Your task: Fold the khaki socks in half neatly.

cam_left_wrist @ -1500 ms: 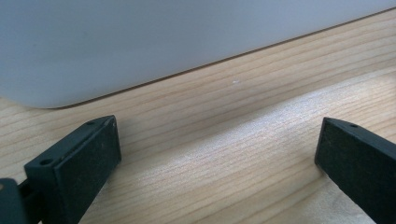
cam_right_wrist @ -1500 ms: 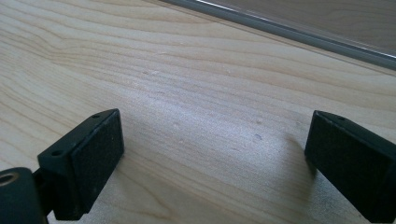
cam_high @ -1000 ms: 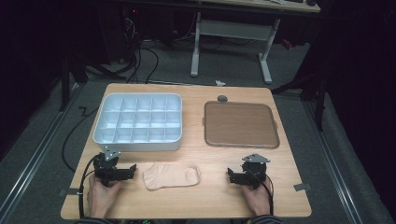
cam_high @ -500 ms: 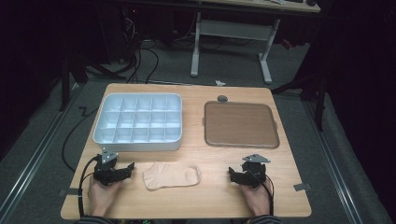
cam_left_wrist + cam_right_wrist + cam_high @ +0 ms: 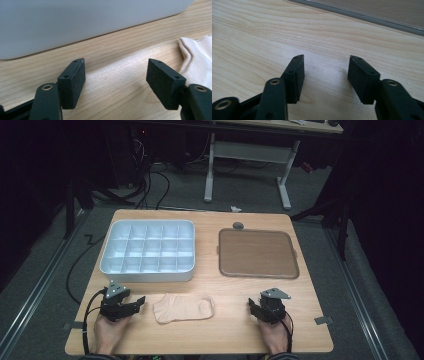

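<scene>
- The bench is a pale wooden top; seen from the high view, its near edge runs along 6 o'clock, where the person's two hands come in.
- The left hand-held gripper sits at about 7 o'clock on the bench, near the front-left corner, its jaws pointing toward 3 o'clock. In the left gripper view the jaws stand wide apart with bare wood between them; they hold nothing.
- A beige sock lies flat at 6 o'clock, just beside the left jaw tips but apart from them. In the left gripper view its ribbed cuff shows at 3 o'clock, past the right-hand jaw.
- The right hand-held gripper rests at about 5 o'clock, its jaws parted and empty; in the right gripper view only wood grain lies between the pads.
- Open bench runs between the sock and the right hand-held gripper, and along the strip in front of both containers.
- A white compartment tray sits at 10 o'clock, close to the left edge; its divided cells look empty. Its plain wall crosses the top of the left gripper view.
- A brown, shallow square tray lies at 2 o'clock, nothing on it; its rim crosses the top of the right gripper view.
- A small dark round object sits near the far edge at 12 o'clock, too small to identify.
</scene>
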A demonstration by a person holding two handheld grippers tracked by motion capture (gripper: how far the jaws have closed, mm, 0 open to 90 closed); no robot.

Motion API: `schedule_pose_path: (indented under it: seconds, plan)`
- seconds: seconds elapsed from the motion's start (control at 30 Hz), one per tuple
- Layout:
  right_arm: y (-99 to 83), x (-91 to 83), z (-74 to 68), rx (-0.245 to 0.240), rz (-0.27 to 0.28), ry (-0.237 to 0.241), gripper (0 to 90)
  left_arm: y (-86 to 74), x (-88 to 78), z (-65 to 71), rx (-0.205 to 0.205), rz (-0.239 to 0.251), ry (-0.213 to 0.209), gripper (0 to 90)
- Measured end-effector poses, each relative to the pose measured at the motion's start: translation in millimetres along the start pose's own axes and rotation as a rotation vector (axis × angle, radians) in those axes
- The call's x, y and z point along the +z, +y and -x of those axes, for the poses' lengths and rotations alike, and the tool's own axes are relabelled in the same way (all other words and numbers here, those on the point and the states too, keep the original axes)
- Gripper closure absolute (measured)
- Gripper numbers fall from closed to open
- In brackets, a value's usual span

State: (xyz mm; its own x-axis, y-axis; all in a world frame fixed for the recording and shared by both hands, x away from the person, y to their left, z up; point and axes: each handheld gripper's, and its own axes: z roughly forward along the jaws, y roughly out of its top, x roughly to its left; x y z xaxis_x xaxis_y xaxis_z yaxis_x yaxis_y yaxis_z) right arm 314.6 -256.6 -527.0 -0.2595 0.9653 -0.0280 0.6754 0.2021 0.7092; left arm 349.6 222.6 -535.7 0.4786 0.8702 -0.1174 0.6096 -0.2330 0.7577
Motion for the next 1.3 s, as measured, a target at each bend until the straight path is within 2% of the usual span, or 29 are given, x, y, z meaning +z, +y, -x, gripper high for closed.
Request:
schedule_pose_path:
  seconds: [0.07, 0.2, 0.3, 0.37, 0.53, 0.8, 1.03, 1.3]
  plan:
    - [-2.0, -3.3, -1.7, -0.010, 0.028, 0.019, 54.1, 0.5, -0.8, 1.7, 0.004, 0.003, -0.010, 32.4]
    - [-2.7, -8.8, -4.6, -0.002, 0.062, 0.050, 56.4, 1.2, -2.0, 5.5, 0.009, 0.005, -0.034, 31.8]
    - [-1.5, -10.3, -7.1, 0.008, 0.065, 0.074, 56.9, 1.7, -2.3, 10.0, 0.027, 0.000, -0.057, 32.3]
    - [-0.4, -10.7, -9.6, 0.005, 0.065, 0.090, 57.4, 2.0, -2.7, 12.8, 0.040, -0.003, -0.084, 37.8]
    - [2.7, -11.1, -18.7, -0.020, 0.054, 0.130, 58.2, 3.6, -3.0, 19.5, 0.042, 0.000, -0.111, 38.8]
    - [8.1, -12.1, -32.9, -0.052, 0.060, 0.181, 58.1, 4.0, 0.1, 31.7, 0.055, -0.021, -0.141, 36.0]
    - [14.7, -11.3, -52.9, -0.091, 0.064, 0.240, 58.4, 4.1, 4.2, 41.1, 0.063, -0.040, -0.160, 35.0]
    - [23.4, -6.6, -76.3, -0.137, 0.063, 0.299, 58.7, 5.1, 8.0, 48.7, 0.064, -0.057, -0.157, 36.8]
